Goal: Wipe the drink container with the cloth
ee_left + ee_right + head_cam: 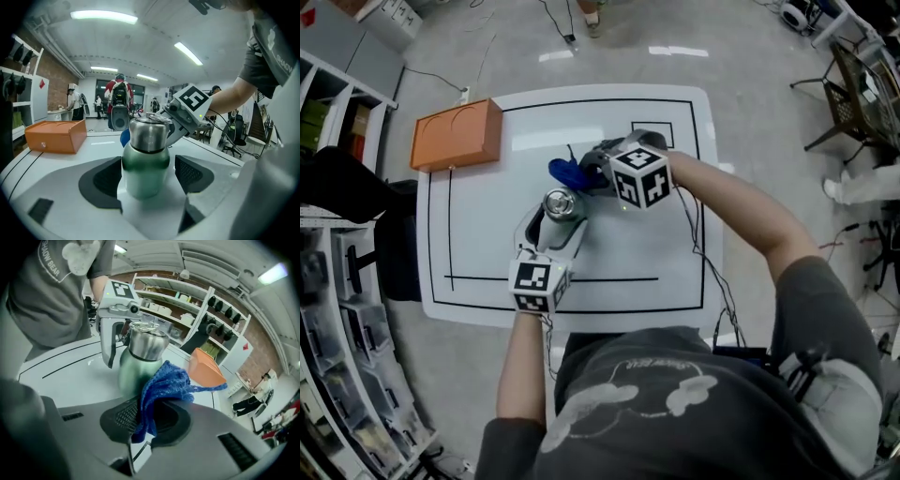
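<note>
A green drink container (pixel 560 204) with a steel top stands upright on the white table (pixel 619 253). In the left gripper view the container (pixel 145 159) sits between the jaws of my left gripper (pixel 146 176); a gap shows at the right pad, so the jaws are open around it. From the head view, my left gripper (pixel 555 227) comes in from the near side. My right gripper (pixel 591 174) is shut on a blue cloth (pixel 567 172) just behind the container. In the right gripper view the cloth (pixel 164 385) hangs from the jaws and lies against the container (pixel 140 357).
An orange box (pixel 457 133) lies at the table's far left corner. Black lines mark a rectangle on the tabletop. Shelves (pixel 337 122) stand along the left, and a chair (pixel 853 103) is at the far right.
</note>
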The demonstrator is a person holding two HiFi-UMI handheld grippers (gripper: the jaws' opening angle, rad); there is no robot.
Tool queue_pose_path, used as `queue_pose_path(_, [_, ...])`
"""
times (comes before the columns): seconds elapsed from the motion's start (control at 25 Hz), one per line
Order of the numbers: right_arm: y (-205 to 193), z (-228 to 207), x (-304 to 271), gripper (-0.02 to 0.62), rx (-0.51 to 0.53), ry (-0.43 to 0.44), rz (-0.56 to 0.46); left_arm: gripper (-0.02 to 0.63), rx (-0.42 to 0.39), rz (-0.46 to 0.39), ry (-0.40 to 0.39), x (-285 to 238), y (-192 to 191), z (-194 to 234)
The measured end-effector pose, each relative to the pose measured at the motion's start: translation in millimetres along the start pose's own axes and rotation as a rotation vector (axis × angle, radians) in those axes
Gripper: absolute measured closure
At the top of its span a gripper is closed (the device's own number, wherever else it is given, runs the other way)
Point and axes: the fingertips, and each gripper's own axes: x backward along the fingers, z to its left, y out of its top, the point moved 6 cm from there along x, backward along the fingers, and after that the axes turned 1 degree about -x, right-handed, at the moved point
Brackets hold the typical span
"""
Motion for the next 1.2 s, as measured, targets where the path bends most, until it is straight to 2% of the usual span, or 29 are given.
queue_pose_path(0.12, [0.9, 4.0, -5.1, 0.552, 0.04, 0.002, 0.014, 0.266, -0.031, 0.016, -0.01, -6.4, 0.3, 6.2])
queue_pose_path(0.36, [-2.9, 17.2, -4.5, 0.553, -0.052, -0.038, 0.027, 0.272, -0.033, -0.017, -0.024, -7.8, -0.9, 9.3])
queue_pose_path(0.72, [5.4, 48.1, 3.0, 0.553, -0.239, -0.139, 0.04, 0.273, 0.09, -0.02, 0.107, -7.3, -2.8, 1.5])
queue_pose_path(1.0, [18.1, 66.5, 2.7, 0.552, -0.321, -0.203, 0.085, 0.273, 0.135, -0.017, 0.198, -7.1, -3.9, -4.8])
queue_pose_path(1.12, [19.5, 68.0, 2.0, 0.552, -0.355, -0.238, 0.112, 0.273, 0.141, -0.02, 0.207, -6.4, -4.5, -6.3])
queue_pose_path(1.2, [20.0, 68.7, 2.3, 0.552, -0.382, -0.257, 0.117, 0.272, 0.127, -0.02, 0.165, -6.0, -3.9, -4.4])
